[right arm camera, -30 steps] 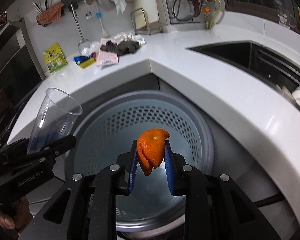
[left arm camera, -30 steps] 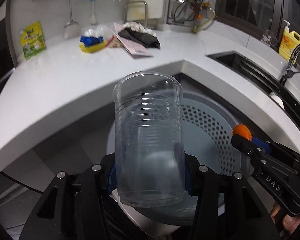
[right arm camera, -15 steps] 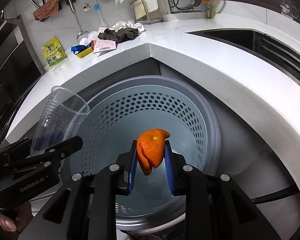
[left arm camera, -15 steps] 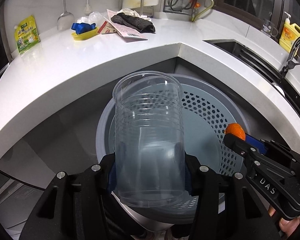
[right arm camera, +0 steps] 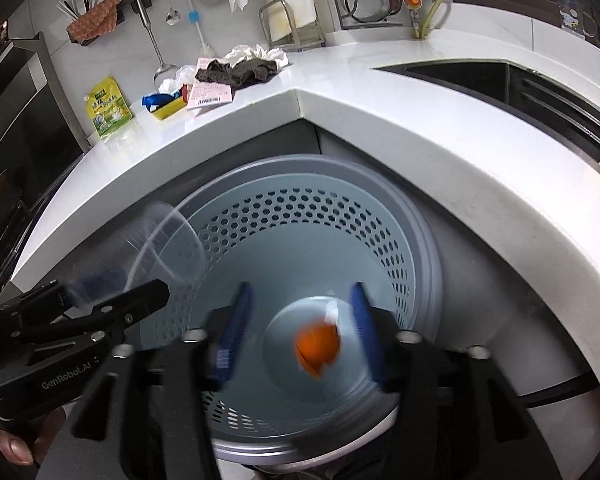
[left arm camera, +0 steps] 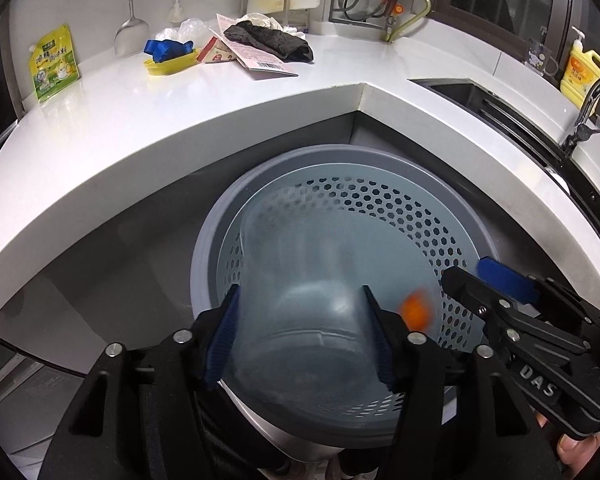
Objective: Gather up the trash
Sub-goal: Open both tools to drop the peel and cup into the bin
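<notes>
Overhead, white countertop [left arm camera: 100, 128] rings perforated bin [right arm camera: 380, 248]; both jaws opening, cup [left arm camera: 300, 280], peel [right arm camera: 316, 346] released.

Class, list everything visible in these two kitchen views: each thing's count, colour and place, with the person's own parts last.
Bin: one, grey, perforated, below counter corner.
Plastic cup: one, clear, between left fingers, over bin.
Orange peel: one, orange, blurred, falling into bin.
Counter: one, white, curved.
Cloth: one, dark, on counter.
Pouch: one, yellow-green, against wall.
Soap bottle: one, yellow, near sink.
Left gripper: black, blue fingers, opening.
Right gripper: black, blue fingers, opening, peel released.
</notes>
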The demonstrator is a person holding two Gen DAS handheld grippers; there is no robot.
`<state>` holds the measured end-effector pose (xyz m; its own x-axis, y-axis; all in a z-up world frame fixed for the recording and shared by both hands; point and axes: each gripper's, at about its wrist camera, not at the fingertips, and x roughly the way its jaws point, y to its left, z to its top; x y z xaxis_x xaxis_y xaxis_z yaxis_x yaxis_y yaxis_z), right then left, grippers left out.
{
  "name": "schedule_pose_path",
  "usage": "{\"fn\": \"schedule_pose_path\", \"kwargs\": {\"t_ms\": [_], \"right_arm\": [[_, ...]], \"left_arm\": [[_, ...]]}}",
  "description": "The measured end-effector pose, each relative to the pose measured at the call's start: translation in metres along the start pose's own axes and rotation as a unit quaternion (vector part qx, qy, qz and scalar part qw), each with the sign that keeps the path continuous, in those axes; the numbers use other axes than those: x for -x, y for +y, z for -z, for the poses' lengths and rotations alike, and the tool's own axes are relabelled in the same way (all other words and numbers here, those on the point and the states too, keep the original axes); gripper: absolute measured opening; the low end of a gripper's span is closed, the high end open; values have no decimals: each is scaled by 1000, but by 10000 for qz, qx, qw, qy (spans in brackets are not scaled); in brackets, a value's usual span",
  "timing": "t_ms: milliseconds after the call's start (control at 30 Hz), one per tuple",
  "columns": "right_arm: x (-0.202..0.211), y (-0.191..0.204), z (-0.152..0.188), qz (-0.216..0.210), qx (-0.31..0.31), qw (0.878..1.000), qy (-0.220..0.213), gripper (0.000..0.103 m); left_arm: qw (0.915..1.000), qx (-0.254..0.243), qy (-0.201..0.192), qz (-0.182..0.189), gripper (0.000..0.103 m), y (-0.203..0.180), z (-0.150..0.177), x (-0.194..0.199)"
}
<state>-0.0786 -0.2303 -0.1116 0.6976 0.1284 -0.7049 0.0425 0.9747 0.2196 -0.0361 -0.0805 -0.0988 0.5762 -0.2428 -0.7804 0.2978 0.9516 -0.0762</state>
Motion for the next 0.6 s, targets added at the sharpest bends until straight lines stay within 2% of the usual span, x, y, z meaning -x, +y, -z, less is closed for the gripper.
{"fn": "schedule_pose_path", "kwargs": {"t_ms": [133,400,500,600], "right_arm": [[1,-1,-1,4,-14,10000,-24,56],[0,-3,1,5,-43,10000,-3,56],[0,-4,1,17,-48,10000,-3,57],[0,-6,1,35,-80,10000,-13,59]], "left_arm": [[10000,21,-17,-11,66,2,0,1],[10000,78,-13,-36,74,6,1,0],[9999,106,-49,-57,82,7,1,1],[9998,127,-111,-88,85,9,0,2]]}}
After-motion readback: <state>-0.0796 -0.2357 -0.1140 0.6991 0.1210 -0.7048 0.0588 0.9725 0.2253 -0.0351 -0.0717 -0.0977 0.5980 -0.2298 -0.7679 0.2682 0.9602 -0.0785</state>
